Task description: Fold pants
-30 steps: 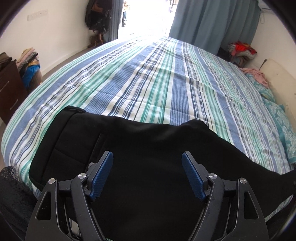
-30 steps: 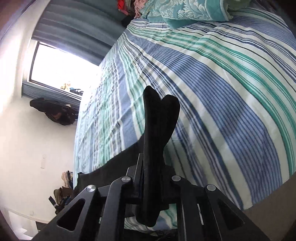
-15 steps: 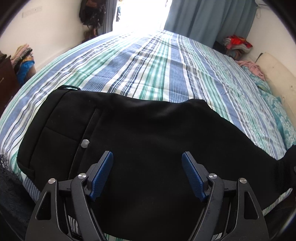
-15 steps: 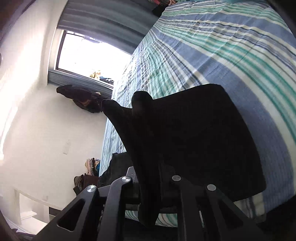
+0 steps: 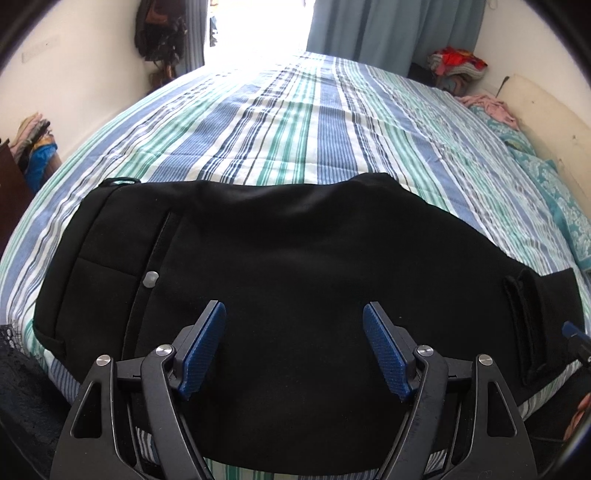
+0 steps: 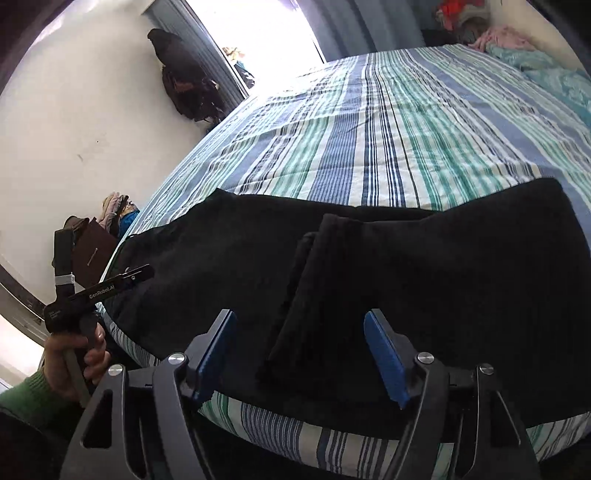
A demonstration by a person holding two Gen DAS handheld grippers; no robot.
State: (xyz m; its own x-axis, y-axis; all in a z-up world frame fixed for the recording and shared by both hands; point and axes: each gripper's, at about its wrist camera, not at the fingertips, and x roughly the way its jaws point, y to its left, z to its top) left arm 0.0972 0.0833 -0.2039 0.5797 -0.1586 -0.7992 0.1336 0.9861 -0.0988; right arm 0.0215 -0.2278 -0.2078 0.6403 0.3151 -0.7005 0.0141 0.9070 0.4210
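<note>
Black pants (image 5: pixel 295 258) lie folded on the striped bed near its front edge, waistband and a grey button (image 5: pixel 151 278) at the left. The leg ends (image 6: pixel 314 288) are laid over the right part, their hems (image 5: pixel 517 325) showing at the right in the left wrist view. My left gripper (image 5: pixel 294 325) is open and empty above the middle of the pants. My right gripper (image 6: pixel 300 332) is open, its blue pads on either side of the leg hems, not gripping them. The left gripper's body (image 6: pixel 96 291) shows in the right wrist view, held by a hand.
The striped blue, green and white bedspread (image 5: pixel 314 129) stretches away to a bright window with blue curtains (image 5: pixel 388 29). Teal pillows (image 5: pixel 554 192) lie at the right. Clothes are piled at the back right (image 5: pixel 458 66) and beside a dark dresser (image 5: pixel 14 173) at the left.
My right gripper carried the leg ends over onto the pants, laid them down and opened. My left gripper stayed open, and the pants now fill more of its view.
</note>
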